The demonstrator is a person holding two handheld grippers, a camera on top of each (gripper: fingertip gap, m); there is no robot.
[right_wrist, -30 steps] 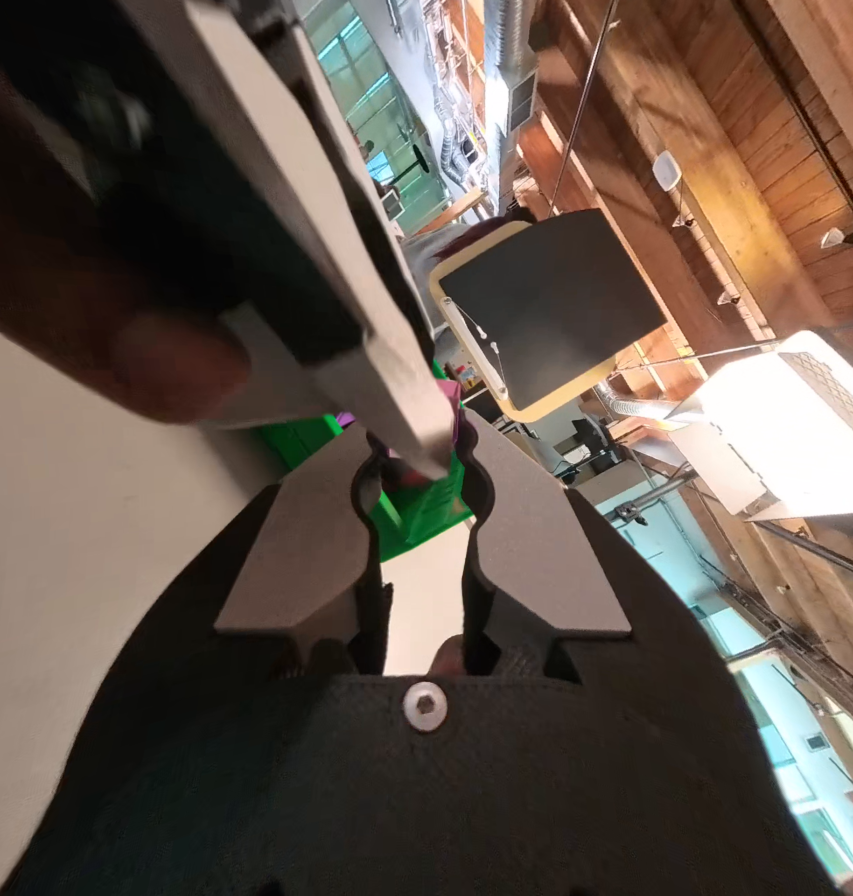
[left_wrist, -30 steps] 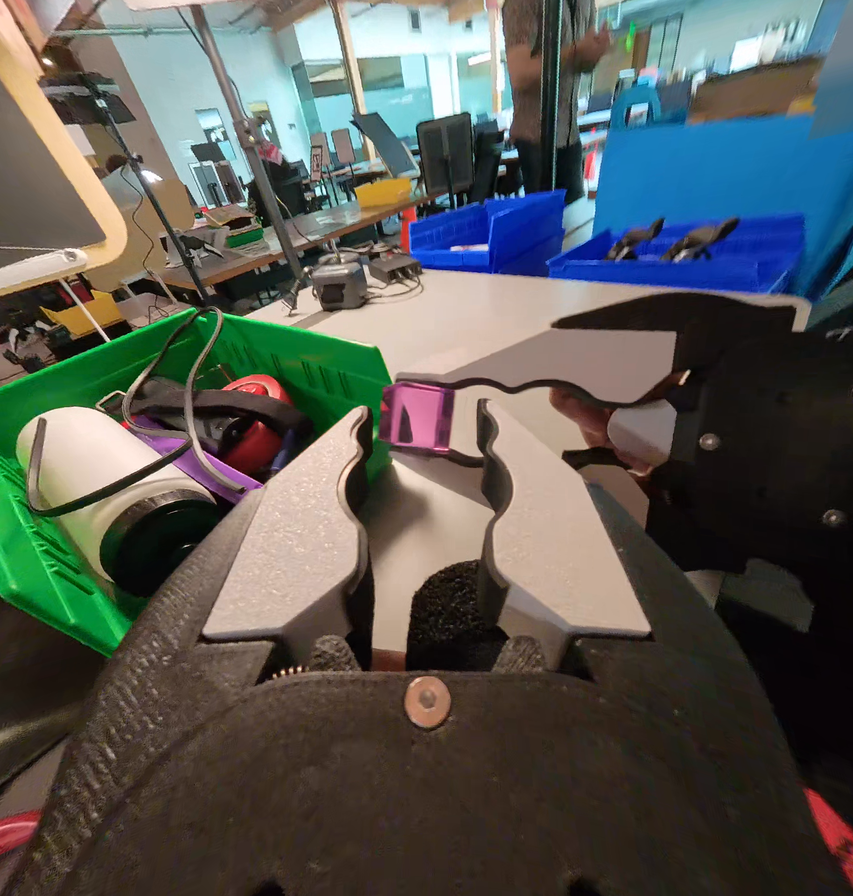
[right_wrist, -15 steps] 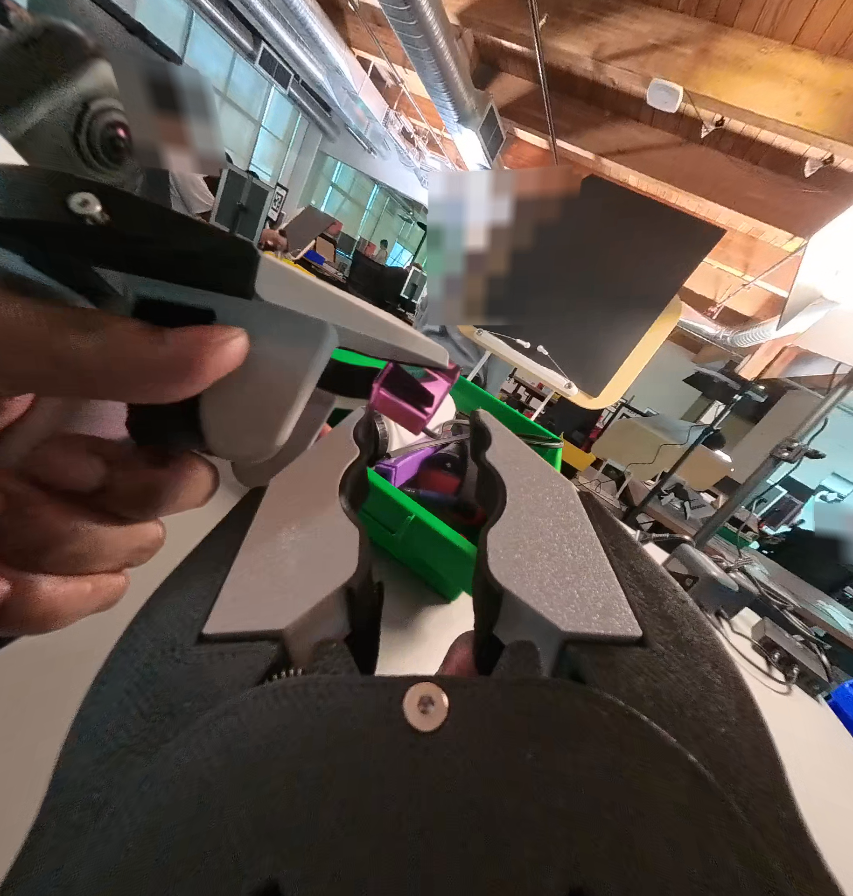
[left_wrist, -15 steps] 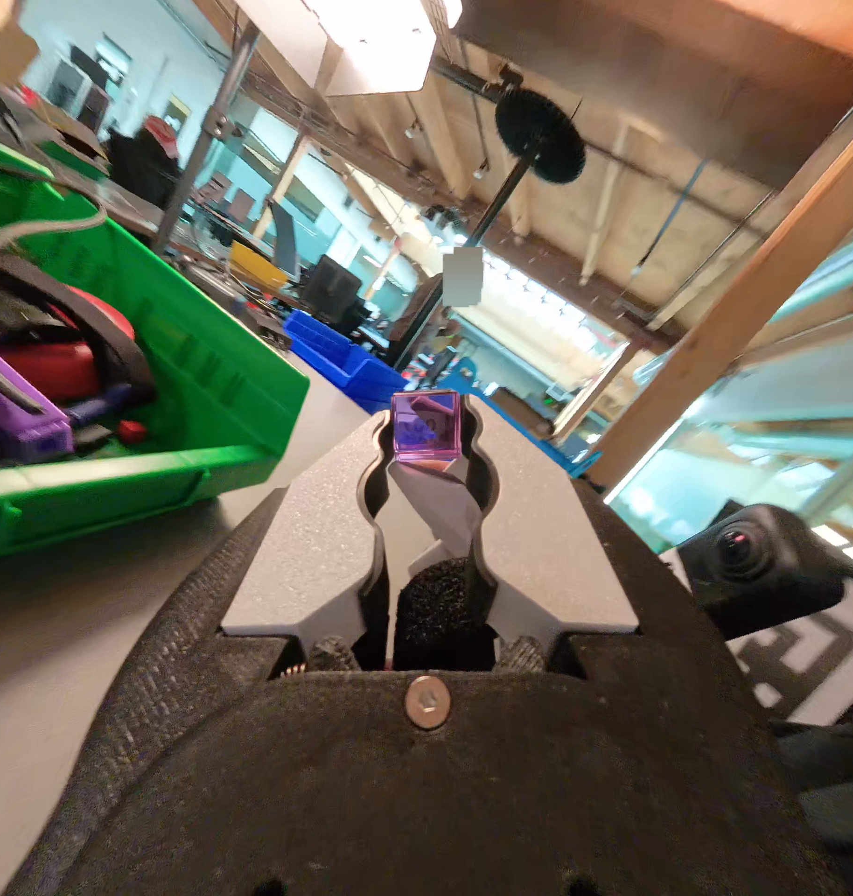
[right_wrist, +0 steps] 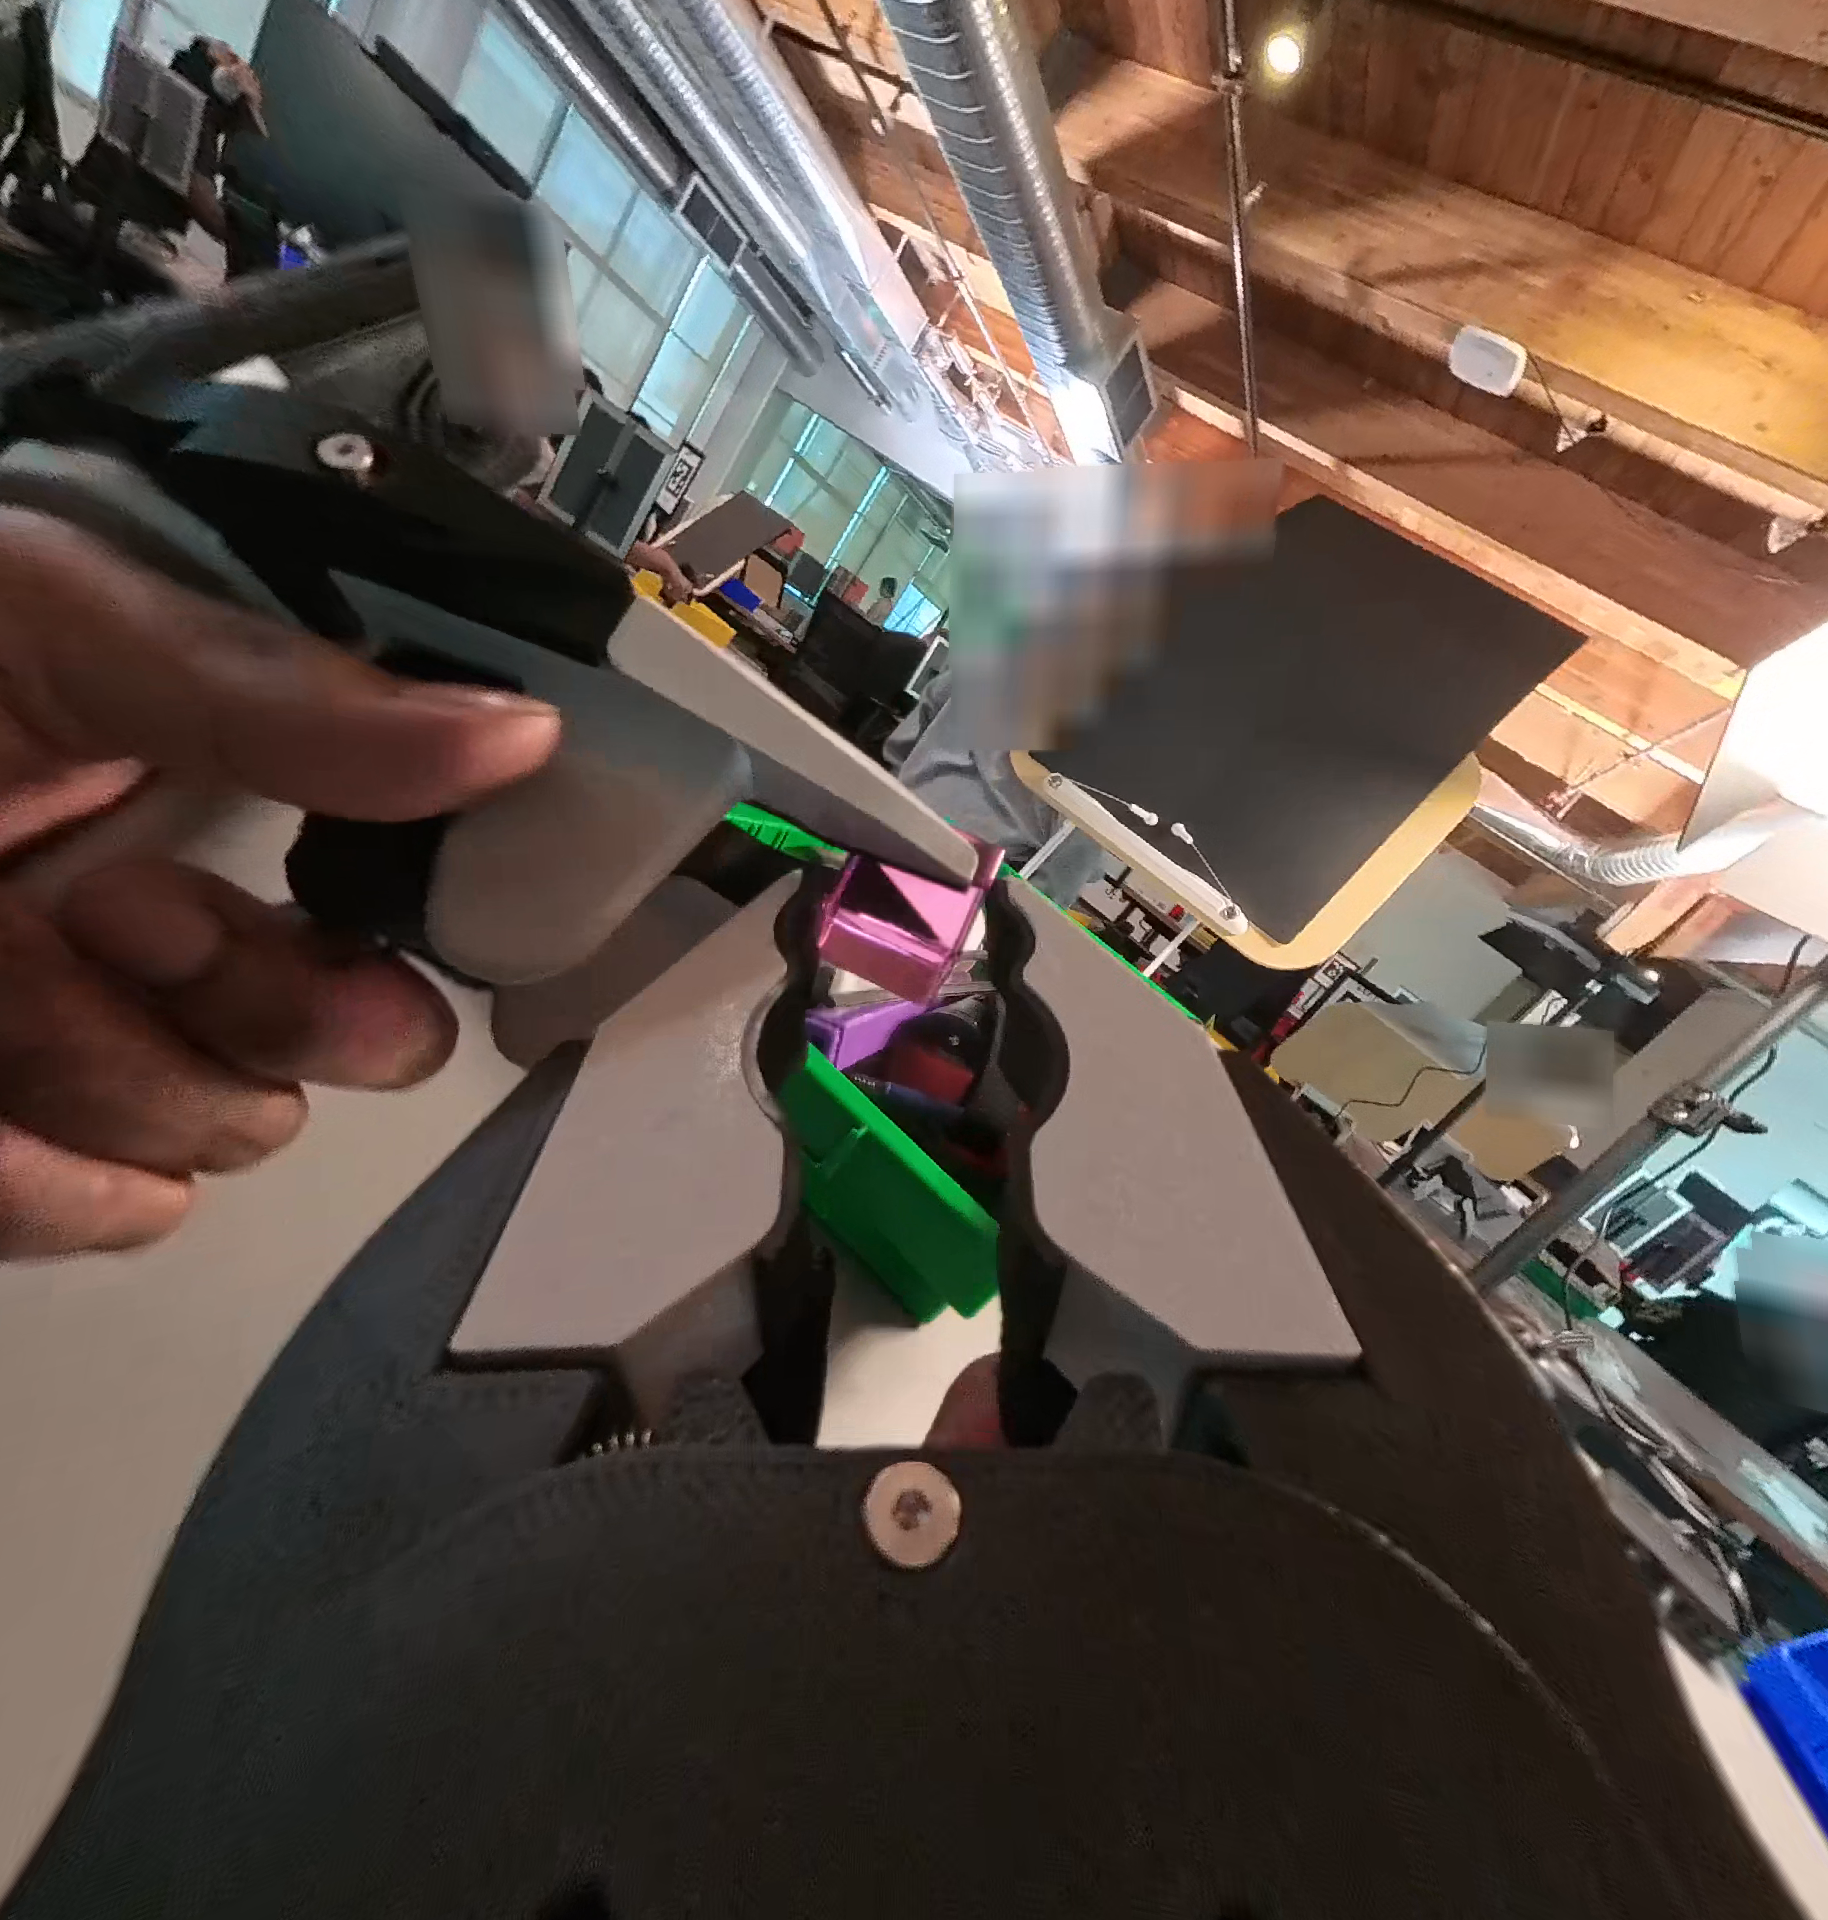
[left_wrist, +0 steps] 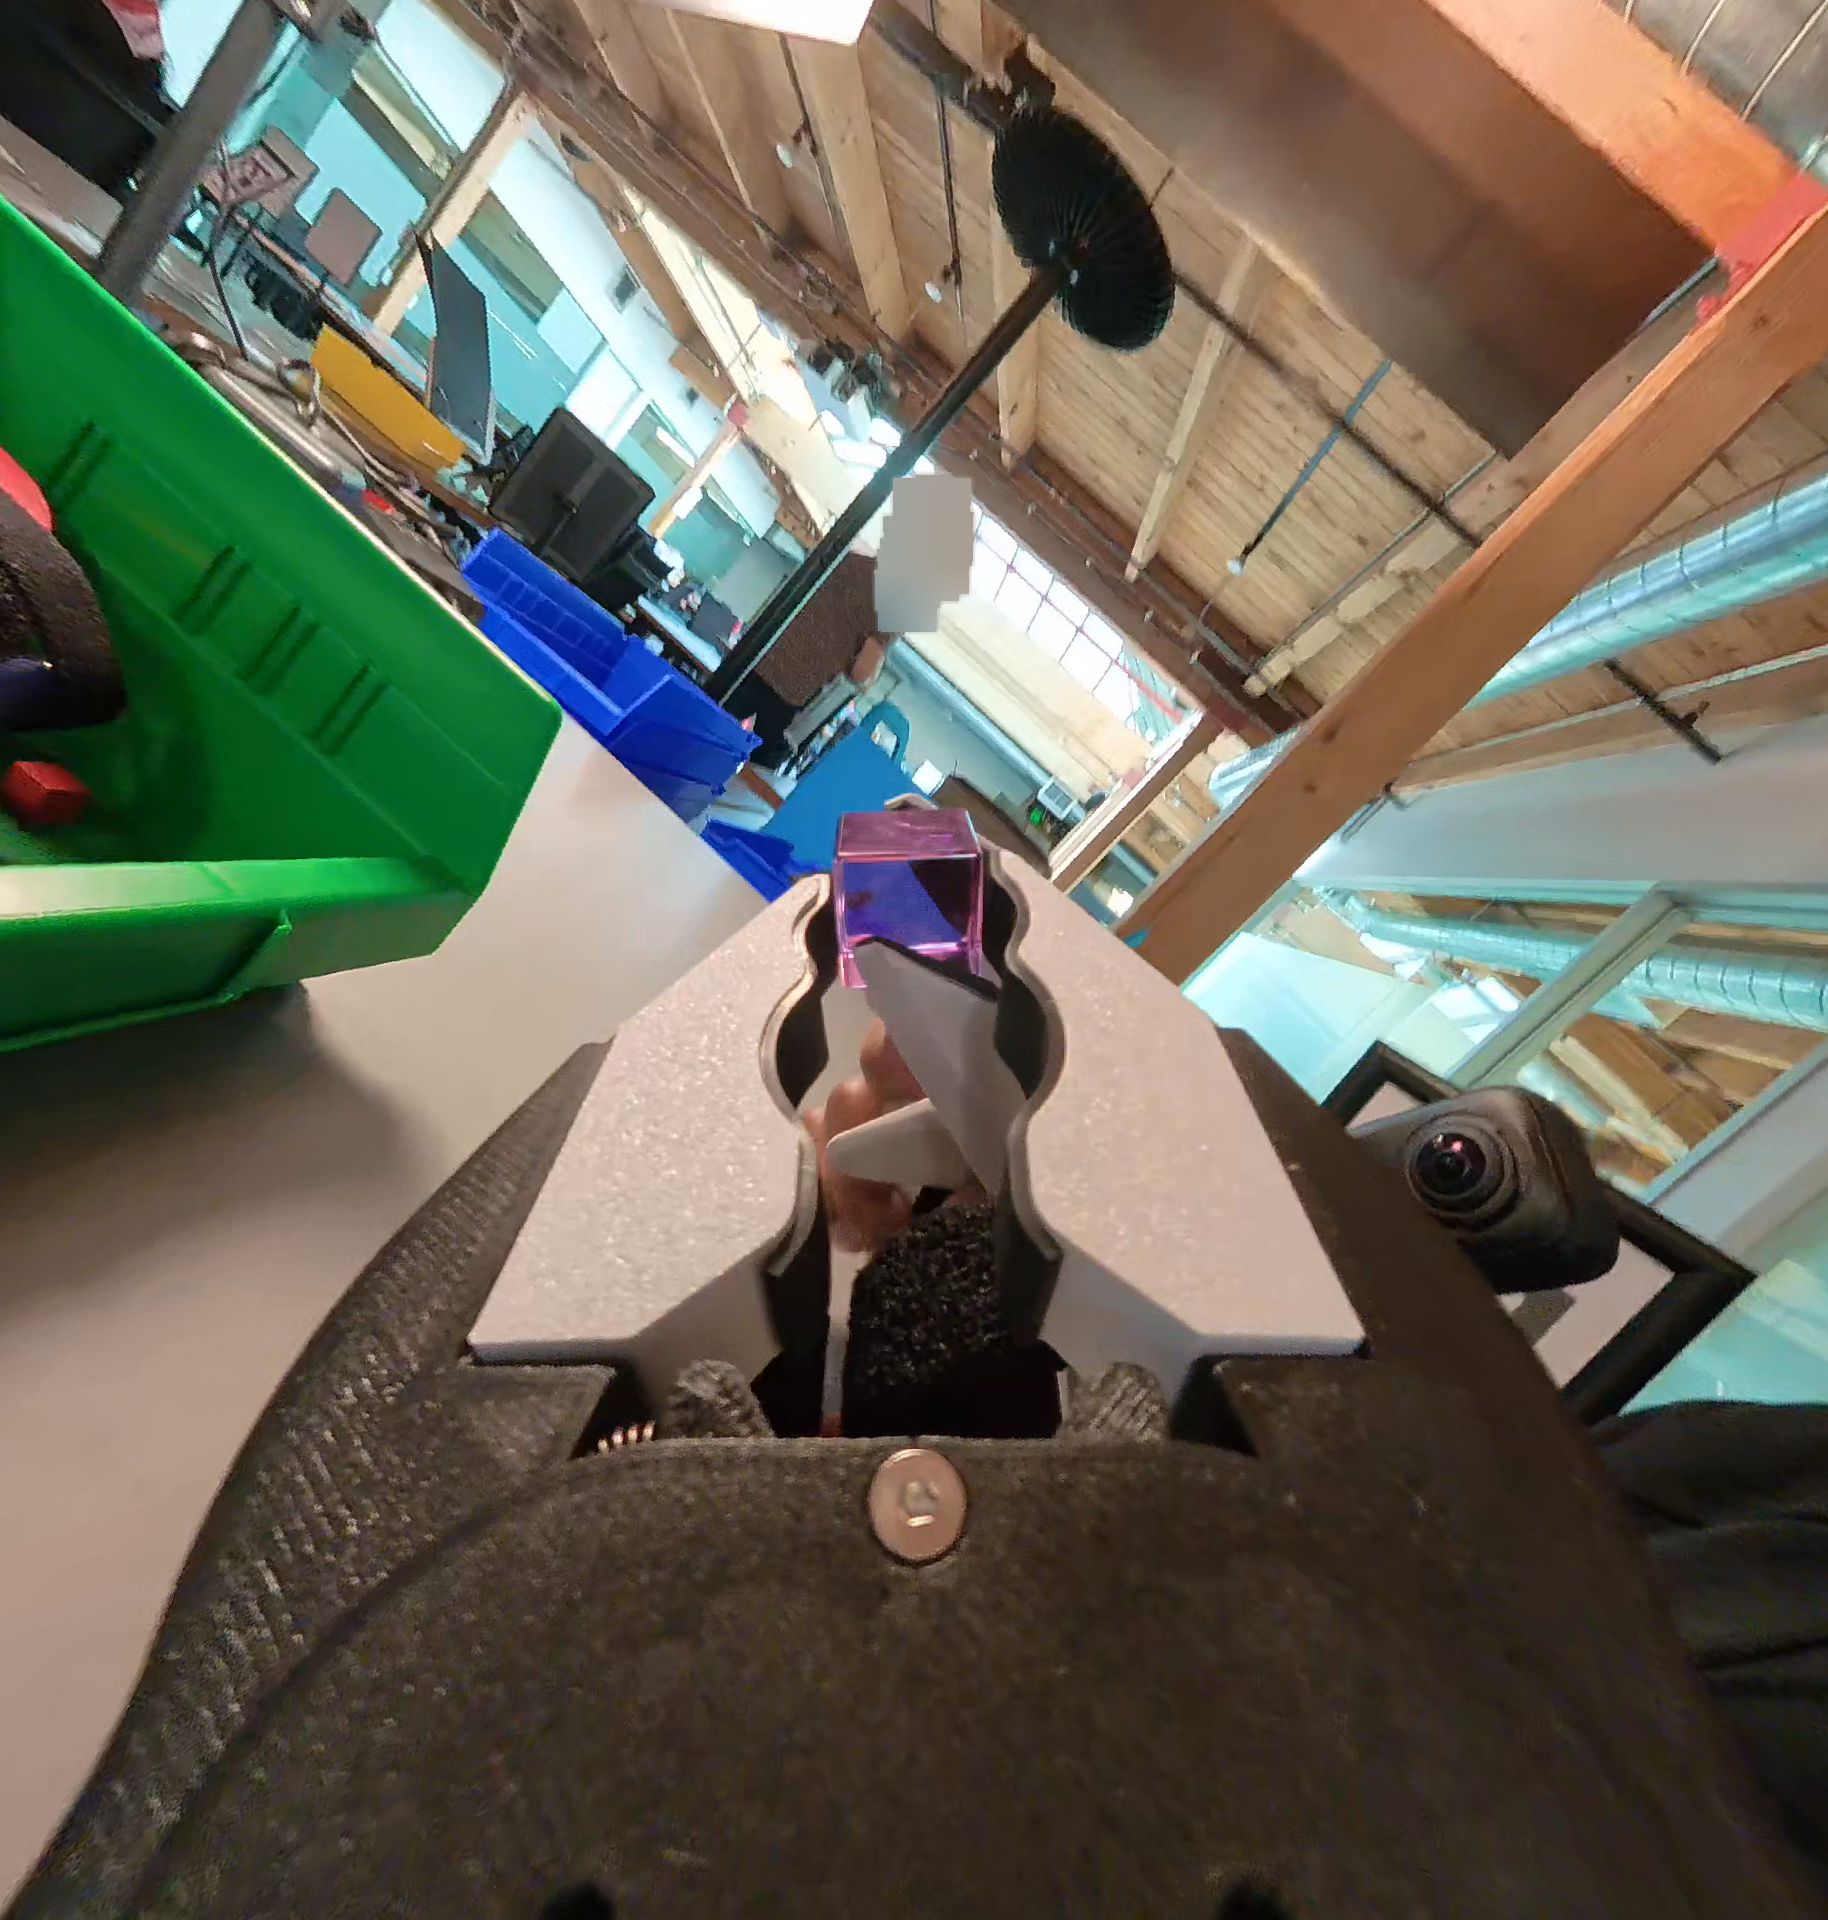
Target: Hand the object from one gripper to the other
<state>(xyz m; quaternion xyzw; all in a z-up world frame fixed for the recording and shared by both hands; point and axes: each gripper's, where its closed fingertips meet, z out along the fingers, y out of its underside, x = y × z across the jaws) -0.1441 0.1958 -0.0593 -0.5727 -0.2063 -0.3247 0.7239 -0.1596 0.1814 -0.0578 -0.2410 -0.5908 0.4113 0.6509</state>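
A small clear purple cube sits between the fingertips of my left gripper, which is shut on it and holds it up in the air above the table. In the right wrist view the same cube lies between the fingertips of my right gripper, touching both fingers. The left gripper's upper finger presses on the cube's top. One right finger shows just under the cube in the left wrist view. The two grippers cross at the cube.
A person's hand holds the left gripper. A green bin of mixed items stands on the grey table, also in the right wrist view. Blue bins stand farther back. The right gripper's camera is close by. Left and right tips are no more than a few centimetres apart.
One second ago the right gripper held the cube before my open left fingers. Then the left gripper closed on it. Now the right fingertips are back around the cube and narrower.
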